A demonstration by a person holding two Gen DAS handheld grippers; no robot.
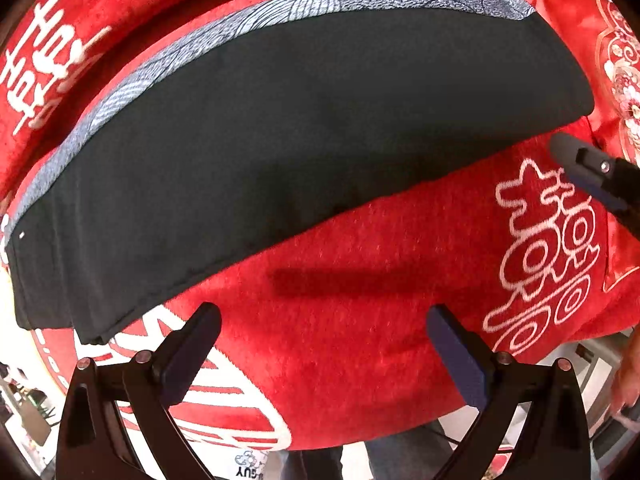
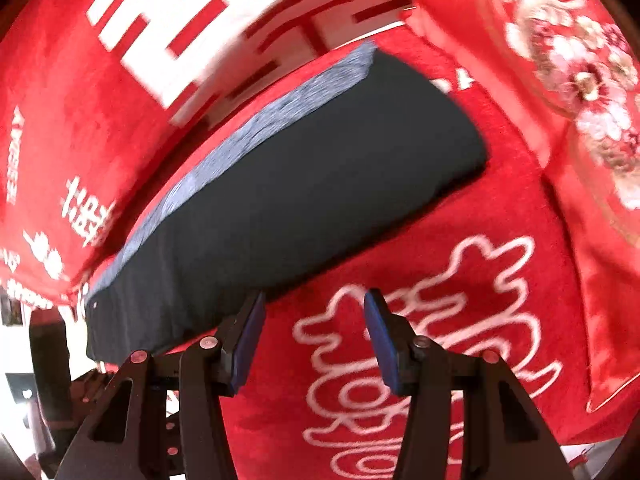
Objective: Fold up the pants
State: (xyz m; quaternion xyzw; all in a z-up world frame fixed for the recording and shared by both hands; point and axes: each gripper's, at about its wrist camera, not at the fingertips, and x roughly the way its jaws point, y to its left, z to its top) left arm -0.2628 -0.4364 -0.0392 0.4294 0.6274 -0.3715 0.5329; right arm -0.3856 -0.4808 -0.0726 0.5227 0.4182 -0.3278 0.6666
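Dark pants (image 1: pixel 304 128) lie folded lengthwise into a long strip on a red blanket (image 1: pixel 360 280), with a grey patterned band (image 1: pixel 256 20) along the far edge. They also show in the right wrist view (image 2: pixel 304 200). My left gripper (image 1: pixel 324 320) is open and empty, hovering above the blanket just before the pants' near edge. My right gripper (image 2: pixel 314 312) is open and empty, near the pants' near edge; one of its fingers (image 1: pixel 580 160) shows at the right of the left wrist view.
The red blanket carries white characters (image 1: pixel 544 252) and covers the whole surface. A red embroidered pillow (image 2: pixel 568 80) lies at the right. The blanket's front edge (image 1: pixel 320 440) drops off near me, with room clutter below.
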